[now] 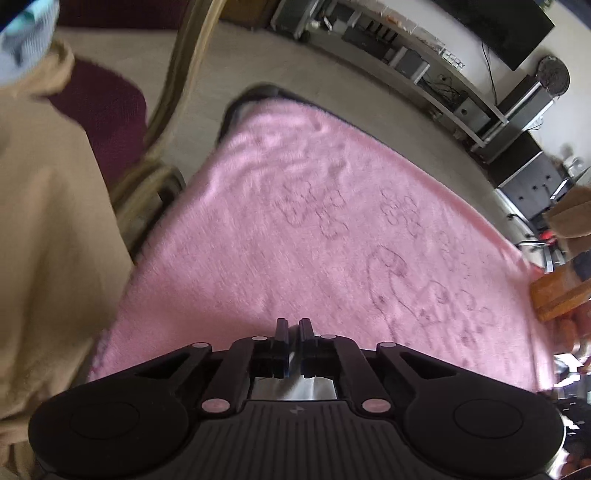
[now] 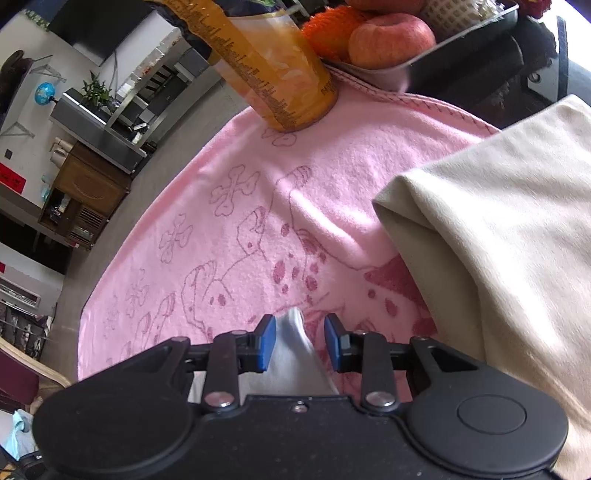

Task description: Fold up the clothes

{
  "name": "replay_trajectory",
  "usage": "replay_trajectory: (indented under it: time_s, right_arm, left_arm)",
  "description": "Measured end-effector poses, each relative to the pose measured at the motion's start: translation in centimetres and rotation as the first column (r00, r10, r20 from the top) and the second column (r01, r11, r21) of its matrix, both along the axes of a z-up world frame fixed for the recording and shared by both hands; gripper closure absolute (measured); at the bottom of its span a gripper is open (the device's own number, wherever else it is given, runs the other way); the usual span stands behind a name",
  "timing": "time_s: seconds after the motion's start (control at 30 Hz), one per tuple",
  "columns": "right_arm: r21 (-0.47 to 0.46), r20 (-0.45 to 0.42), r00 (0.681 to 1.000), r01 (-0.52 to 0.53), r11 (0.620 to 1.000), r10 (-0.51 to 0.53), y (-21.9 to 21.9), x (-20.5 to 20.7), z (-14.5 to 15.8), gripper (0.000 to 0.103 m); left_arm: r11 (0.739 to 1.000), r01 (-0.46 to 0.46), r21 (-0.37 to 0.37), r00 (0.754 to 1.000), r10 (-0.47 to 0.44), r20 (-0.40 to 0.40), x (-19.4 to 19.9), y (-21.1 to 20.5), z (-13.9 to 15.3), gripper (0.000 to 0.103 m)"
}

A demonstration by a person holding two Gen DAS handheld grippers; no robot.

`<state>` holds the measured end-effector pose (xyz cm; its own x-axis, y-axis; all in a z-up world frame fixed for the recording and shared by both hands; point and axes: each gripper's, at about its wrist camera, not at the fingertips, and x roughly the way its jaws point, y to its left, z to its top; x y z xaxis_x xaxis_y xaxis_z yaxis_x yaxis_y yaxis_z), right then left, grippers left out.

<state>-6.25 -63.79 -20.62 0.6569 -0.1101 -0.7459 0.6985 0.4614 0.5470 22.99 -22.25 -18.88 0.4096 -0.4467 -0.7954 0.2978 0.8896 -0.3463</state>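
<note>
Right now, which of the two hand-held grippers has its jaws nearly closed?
The left hand-held gripper: its fingers stand almost together on a thin pale fabric. The right hand-held gripper stands wide, with white cloth loose between blue pads.

The place looked like a lived-in home, a sitting room of sorts. A desk spread with a pink blanket carried a tray of fruit and a yellow jar at its far edge. A maroon-cushioned chair stood beside the desk's left edge. Across the grey floor ran a long low shelf unit crowded with small electronics under a dark wall-mounted screen; a wooden cabinet, a potted plant and a small globe lined another wall.
</note>
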Motion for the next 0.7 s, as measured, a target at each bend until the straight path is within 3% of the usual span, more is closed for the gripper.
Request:
replay_trajectory:
  time_s: [0.07,0.2,0.43,0.57,0.7]
  right_arm:
    - [-0.015,0.006,1.000,0.013,1.000,-0.013,-0.1,0.2,-0.2,0.097]
    - [-0.068,-0.005,0.999,0.041,0.997,-0.042,0.2,0.1,0.2,0.098]
    - [-0.108,-0.046,0.998,0.030,0.994,-0.035,0.4,0.4,0.3,0.097]
    - [-0.143,-0.016,0.999,0.049,0.988,-0.052,0.9,-1.5,2.8,0.094]
    - [-0.157,0.031,0.998,0.057,0.986,-0.053,2.0,-4.3,6.3,0.094]
  left_arm:
    - [0.999,-0.028,0.029,0.998,0.026,0.050,-0.4,0.0,0.4,0.101]
    - [0.994,-0.086,0.062,0.993,0.080,0.087,-0.3,0.5,0.6,0.101]
    - [0.984,-0.090,0.153,0.986,0.066,0.154,-0.7,0.0,0.6,0.095]
    - [0.975,-0.134,0.175,0.974,0.097,0.205,-1.8,1.1,2.2,0.095]
    - [0.978,-0.099,0.183,0.968,0.052,0.244,-5.7,2.1,5.3,0.093]
